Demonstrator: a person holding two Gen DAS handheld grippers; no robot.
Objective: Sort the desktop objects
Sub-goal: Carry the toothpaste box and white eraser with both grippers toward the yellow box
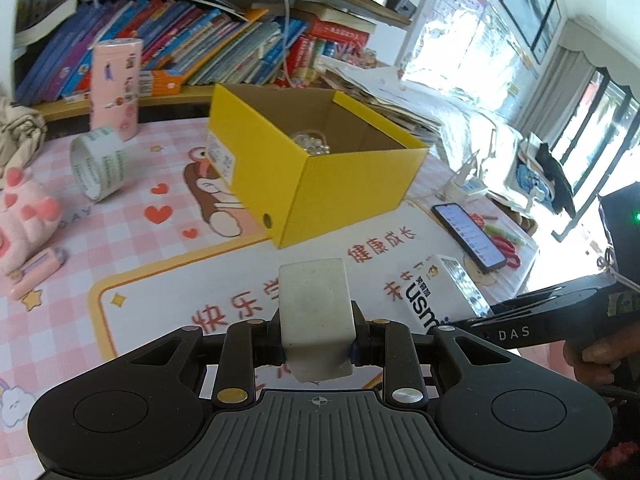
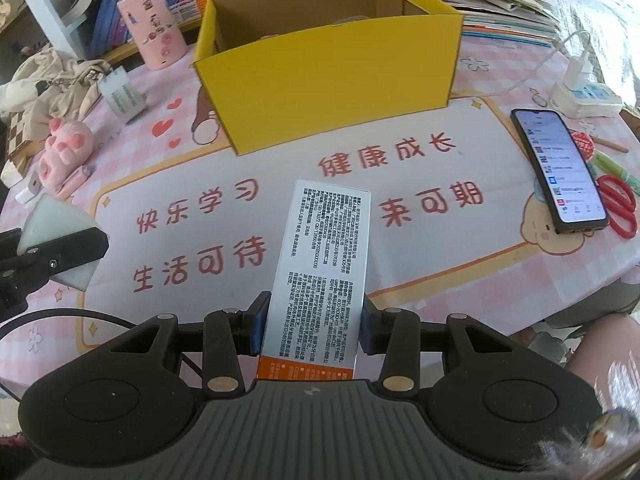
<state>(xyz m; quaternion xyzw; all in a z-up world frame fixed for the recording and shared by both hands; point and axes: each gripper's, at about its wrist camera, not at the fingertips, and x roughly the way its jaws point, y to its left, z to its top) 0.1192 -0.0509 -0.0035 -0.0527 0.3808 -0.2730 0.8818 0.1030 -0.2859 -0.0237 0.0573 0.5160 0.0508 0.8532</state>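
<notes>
Both grippers hold things near the yellow box [image 2: 328, 80].
The left gripper [image 1: 318, 344] pinches a white block [image 1: 316, 312]; the right gripper [image 2: 312, 332] pinches a long carton [image 2: 324, 264], which could bump the box wall and slip.

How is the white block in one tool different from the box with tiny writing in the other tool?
The white block is plain, chunky and unprinted; the printed carton is long, flat-faced and covered in small text with an orange end. The block sits in the left tool; the carton sits in the right tool. Both are mostly white, clamped and held above the desk mat.
</notes>
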